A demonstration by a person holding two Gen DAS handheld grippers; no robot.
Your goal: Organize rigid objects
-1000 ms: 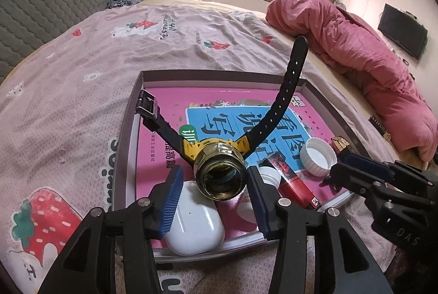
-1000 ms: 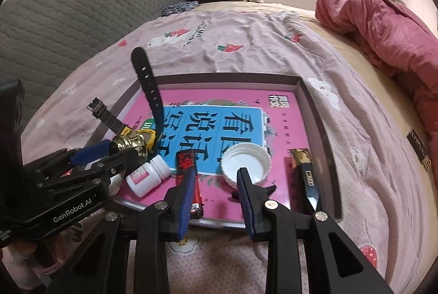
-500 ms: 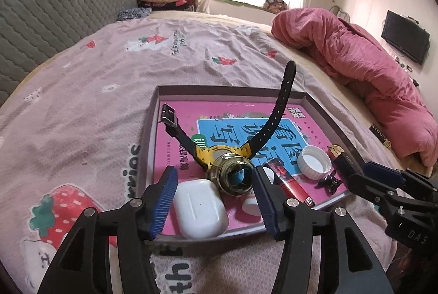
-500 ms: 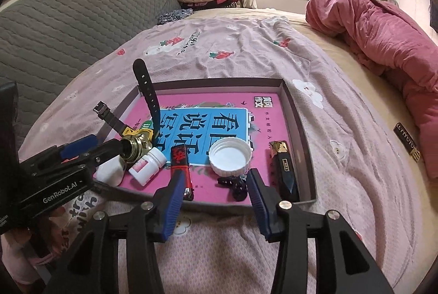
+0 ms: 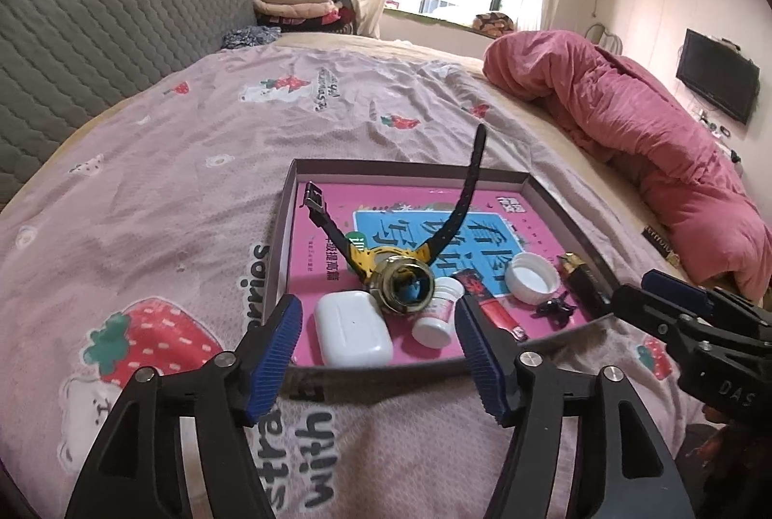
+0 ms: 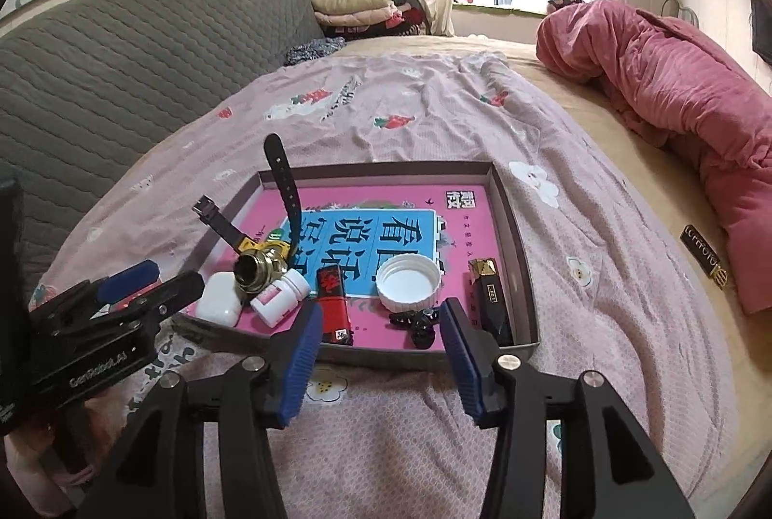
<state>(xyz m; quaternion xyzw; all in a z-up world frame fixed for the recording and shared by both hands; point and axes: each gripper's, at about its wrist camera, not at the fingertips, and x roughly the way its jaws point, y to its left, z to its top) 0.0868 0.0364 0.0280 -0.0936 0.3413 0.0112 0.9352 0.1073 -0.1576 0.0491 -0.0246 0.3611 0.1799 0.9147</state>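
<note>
A shallow tray (image 5: 410, 169) lined with a pink book lies on the bed. In it are a yellow-and-gold watch (image 5: 403, 285) with black straps sticking up, a white earbud case (image 5: 352, 328), a small white bottle (image 5: 436, 309), a red lighter (image 5: 487, 301), a white cap (image 5: 530, 277), a black hair clip (image 6: 417, 323) and a black-gold lighter (image 6: 489, 301). My left gripper (image 5: 378, 311) hangs before the tray's near edge, its jaws opening and empty. My right gripper (image 6: 381, 316) is likewise opening and empty, just short of the clip.
The tray rests on a pink strawberry-print sheet (image 5: 193, 181). A rolled red quilt (image 5: 627, 123) lies along the right side. A grey padded headboard (image 5: 96, 36) rises at left, with folded clothes (image 5: 294, 2) at the far end. A small dark label (image 6: 704, 253) lies on the mattress.
Both grippers have drawn back and upward from the tray while their jaws widened. The watch, earlier between the left fingers, now rests in the tray; the black clip lies free near the right fingers.
</note>
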